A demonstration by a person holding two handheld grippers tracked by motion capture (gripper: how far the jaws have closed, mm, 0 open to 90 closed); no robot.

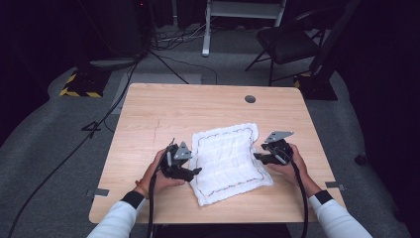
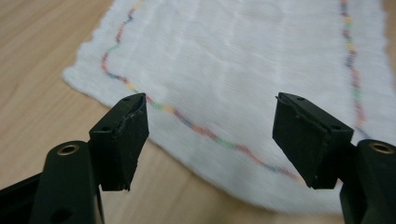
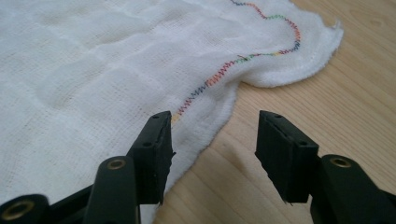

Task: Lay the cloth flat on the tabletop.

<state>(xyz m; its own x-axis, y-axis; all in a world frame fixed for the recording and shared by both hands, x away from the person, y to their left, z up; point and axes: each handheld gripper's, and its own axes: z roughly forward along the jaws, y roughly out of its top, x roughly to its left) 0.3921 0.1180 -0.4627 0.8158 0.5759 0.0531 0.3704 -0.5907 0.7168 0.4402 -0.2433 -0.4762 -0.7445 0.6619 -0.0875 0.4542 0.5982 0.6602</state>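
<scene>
Light wooden desk bears white quilted cloth with rainbow-stitched border, flat, mid-desk toward near edge. Left claw at cloth's left edge, right claw at right edge; both agape, empty. Advice: pinch hems squarely, lift evenly.

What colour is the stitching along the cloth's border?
Multicoloured zigzag stitching on the white cloth: red, orange, green, blue. Clearest in the right gripper view.
</scene>
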